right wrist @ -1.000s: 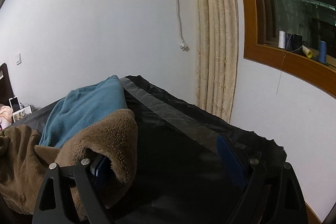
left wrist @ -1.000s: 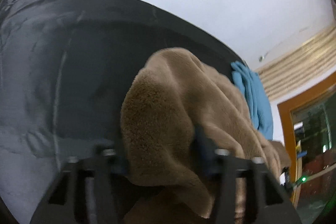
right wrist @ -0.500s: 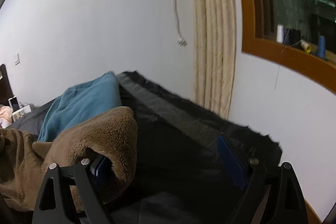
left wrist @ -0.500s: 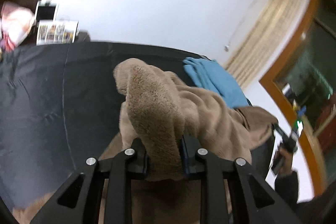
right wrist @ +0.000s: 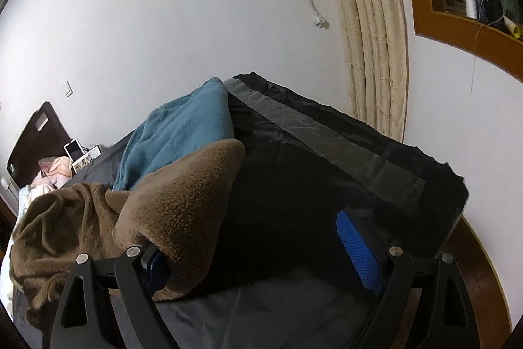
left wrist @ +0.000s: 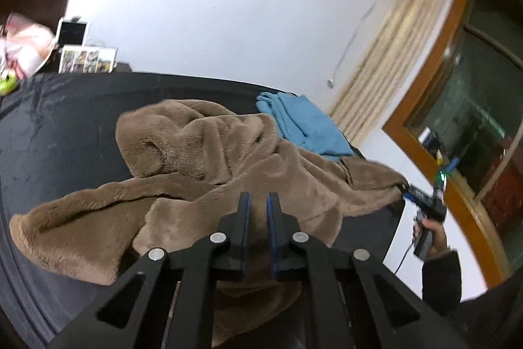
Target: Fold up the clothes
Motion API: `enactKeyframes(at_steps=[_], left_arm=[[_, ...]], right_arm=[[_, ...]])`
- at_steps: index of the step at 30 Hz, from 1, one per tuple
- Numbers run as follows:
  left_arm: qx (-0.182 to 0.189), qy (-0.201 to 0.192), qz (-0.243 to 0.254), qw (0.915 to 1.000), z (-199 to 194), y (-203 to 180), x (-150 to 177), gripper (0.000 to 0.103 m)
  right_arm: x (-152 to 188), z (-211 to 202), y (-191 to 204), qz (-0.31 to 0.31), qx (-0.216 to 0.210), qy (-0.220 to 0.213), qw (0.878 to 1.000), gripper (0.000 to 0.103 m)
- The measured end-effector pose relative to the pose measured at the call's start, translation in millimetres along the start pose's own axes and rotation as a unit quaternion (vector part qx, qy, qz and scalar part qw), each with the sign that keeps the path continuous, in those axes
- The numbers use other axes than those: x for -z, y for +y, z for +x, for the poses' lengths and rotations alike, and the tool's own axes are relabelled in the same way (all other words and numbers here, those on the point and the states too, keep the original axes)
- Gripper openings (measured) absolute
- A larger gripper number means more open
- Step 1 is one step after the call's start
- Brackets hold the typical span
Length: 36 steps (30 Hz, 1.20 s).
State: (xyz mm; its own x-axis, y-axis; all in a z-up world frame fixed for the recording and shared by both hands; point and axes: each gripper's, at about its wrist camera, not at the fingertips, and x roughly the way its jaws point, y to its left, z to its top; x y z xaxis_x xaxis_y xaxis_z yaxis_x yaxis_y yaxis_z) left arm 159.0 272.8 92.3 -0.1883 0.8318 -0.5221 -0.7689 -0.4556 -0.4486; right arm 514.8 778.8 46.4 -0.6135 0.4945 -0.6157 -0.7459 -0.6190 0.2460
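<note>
A brown fleece garment [left wrist: 202, 152] lies rumpled on the black bed cover [left wrist: 65, 136]. My left gripper [left wrist: 258, 201] hangs low over its near part, jaws shut with only a slit between the blue pads, and brown fleece shows in that slit and hangs below. My right gripper [right wrist: 251, 237] stands wide open. A corner of the brown fleece garment [right wrist: 183, 201] drapes over its left finger and hides that pad, while the right pad [right wrist: 356, 251] is bare. In the left wrist view the right gripper [left wrist: 421, 195] sits at the garment's far corner, held by a hand [left wrist: 431, 237].
A blue garment [left wrist: 307, 126] [right wrist: 183, 133] lies behind the brown one near the wall. A beige curtain [right wrist: 372, 54] and a wooden window frame [right wrist: 457, 31] stand at the right. A headboard [right wrist: 36, 133], a photo frame [left wrist: 86, 59] and pink cloth [left wrist: 29, 48] are at the bed's far end.
The left gripper's jaws went from wide around a thick fleece fold to shut, while it rose and swung right. The right gripper shifted slightly, fleece corner still over its left finger.
</note>
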Motion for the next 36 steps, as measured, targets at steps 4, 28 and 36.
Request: enactKeyframes(at_steps=[4,28,36], left_arm=[[-0.044,-0.025,-0.067,0.9965,-1.0,43.4,-15.1,0.043],[-0.003,0.073,-0.209,0.9753,110.9,115.5,-45.6,0.084],[-0.003,0.071,-0.227,0.9713,118.3,126.4,-50.0,0.084]], right_arm=[[5.3,-11.3,-8.4,-0.007,-0.001,0.009,1.0,0.091],[-6.0,-45.5,18.0,-0.082,-0.25,-0.004,0.965,0.095],[-40.5,42.4,147.6,-0.129,-0.337,0.061,0.931,0.095]])
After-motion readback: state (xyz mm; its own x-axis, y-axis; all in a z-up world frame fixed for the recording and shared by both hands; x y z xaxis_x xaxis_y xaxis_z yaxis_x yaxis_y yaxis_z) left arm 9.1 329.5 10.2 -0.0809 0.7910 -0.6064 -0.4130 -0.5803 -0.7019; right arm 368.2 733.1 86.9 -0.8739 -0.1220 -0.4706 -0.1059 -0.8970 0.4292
